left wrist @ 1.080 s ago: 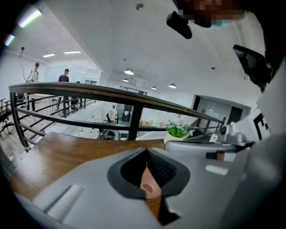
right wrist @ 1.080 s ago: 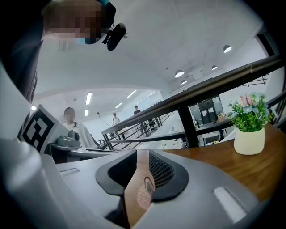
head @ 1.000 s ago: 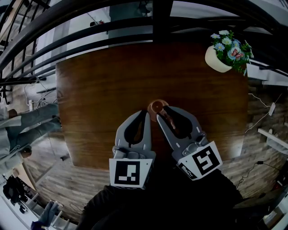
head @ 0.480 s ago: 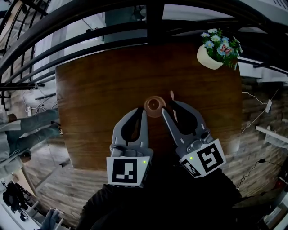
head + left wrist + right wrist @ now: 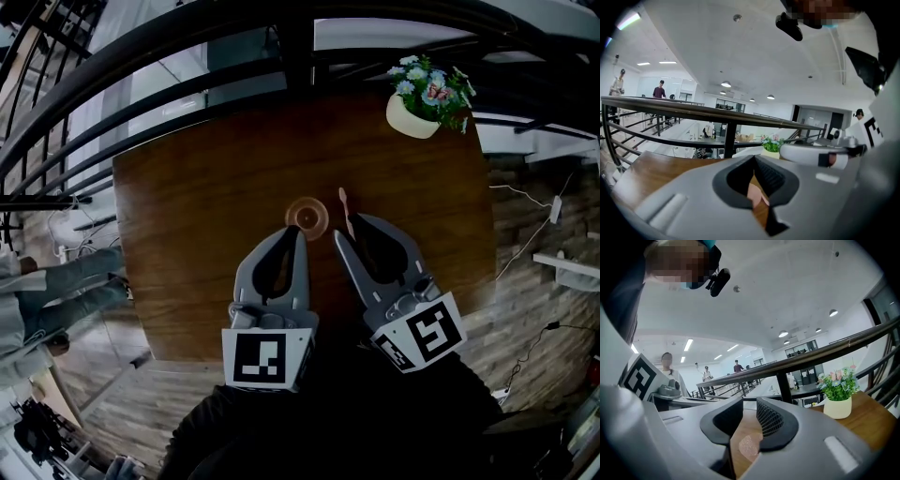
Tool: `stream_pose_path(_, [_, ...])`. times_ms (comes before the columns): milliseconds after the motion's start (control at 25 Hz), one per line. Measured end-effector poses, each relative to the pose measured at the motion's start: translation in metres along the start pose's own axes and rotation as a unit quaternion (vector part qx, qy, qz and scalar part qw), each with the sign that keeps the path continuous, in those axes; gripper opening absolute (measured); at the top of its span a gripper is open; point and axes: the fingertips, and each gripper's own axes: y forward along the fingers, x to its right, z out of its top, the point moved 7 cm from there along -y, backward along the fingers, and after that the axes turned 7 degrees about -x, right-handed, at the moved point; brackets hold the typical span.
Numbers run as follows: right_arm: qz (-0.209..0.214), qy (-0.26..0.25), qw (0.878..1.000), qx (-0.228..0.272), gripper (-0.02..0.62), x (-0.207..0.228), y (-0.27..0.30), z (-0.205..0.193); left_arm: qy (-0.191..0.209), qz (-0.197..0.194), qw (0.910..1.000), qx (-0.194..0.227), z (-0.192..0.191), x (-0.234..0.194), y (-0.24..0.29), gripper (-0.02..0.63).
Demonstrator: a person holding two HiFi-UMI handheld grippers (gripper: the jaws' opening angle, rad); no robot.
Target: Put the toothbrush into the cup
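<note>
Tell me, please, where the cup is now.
In the head view, the cup stands on the table just beyond the left gripper, left of the toothbrush.

holding both grippers low in the head view, side by side and close to the body. pointing the left gripper [image 5: 299,232] from 6 o'clock toward 12, jaws pressed together on nothing. clamping the toothbrush [image 5: 343,202] in the right gripper [image 5: 348,228] at 5 o'clock, tips leaning toward 11.

Your right gripper [image 5: 347,231] clamps the toothbrush [image 5: 344,206] just right of the cup [image 5: 307,215] (free end pointing away from you). Your left gripper [image 5: 299,235], closed and empty, sits just short of the cup.
</note>
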Motion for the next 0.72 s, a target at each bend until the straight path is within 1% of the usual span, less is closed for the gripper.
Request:
stream_pose_path(360, [-0.024, 0.026, 0.999, -0.004, 0.091, 0.025, -0.001, -0.008, 0.008, -0.01, 0.9997, -0.019, -0.001, 0.009, 0.02, 0.009])
stream_pose_path(720, [-0.031, 0.044, 0.998, -0.037, 0.092, 0.053, 0.018, -0.032, -0.008, -0.001, 0.9983, -0.058, -0.016, 0.003, 0.045, 0.009])
